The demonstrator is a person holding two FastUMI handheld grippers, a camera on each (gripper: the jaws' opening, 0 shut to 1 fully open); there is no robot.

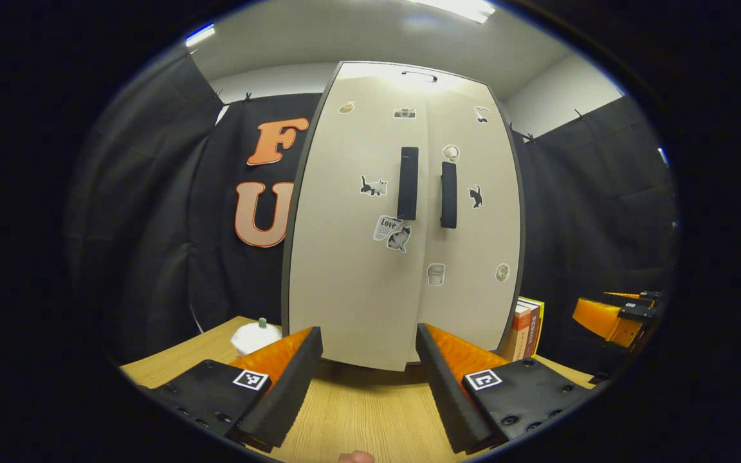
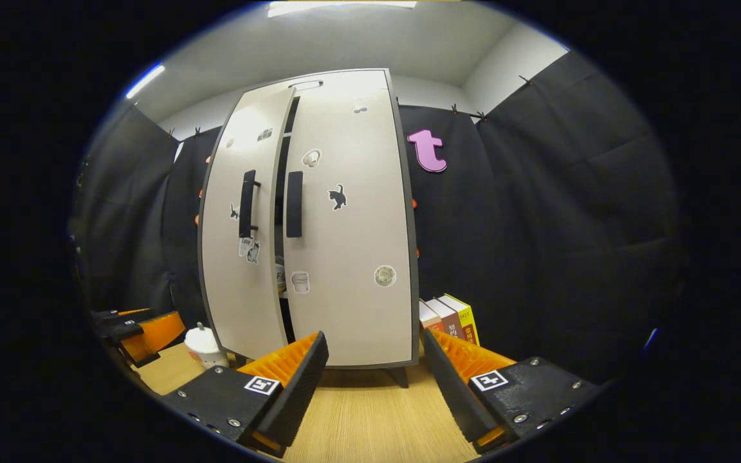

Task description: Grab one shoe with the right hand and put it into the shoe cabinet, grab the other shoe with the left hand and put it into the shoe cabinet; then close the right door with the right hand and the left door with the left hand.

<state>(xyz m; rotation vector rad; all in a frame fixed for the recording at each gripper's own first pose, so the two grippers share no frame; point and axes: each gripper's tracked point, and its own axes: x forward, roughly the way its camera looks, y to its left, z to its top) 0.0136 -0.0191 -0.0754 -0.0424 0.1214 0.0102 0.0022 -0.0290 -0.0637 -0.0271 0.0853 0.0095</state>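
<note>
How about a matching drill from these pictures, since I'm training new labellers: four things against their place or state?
Things:
1. left door
2. right door
3. books
4. white cup

Place or state:
A. on the table, left of the shoe cabinet
B. slightly ajar
C. shut
D. upright, right of the shoe cabinet

Pairs: 1-B, 2-C, 3-D, 4-A

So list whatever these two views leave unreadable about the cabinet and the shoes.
- Shoes: cabinet interior hidden behind the right door and left door in the right gripper view; only a dark slit shows between them.
- Left door: the left gripper view is head-on, so its gap cannot be judged.
- Door stickers: too small to read.
</note>
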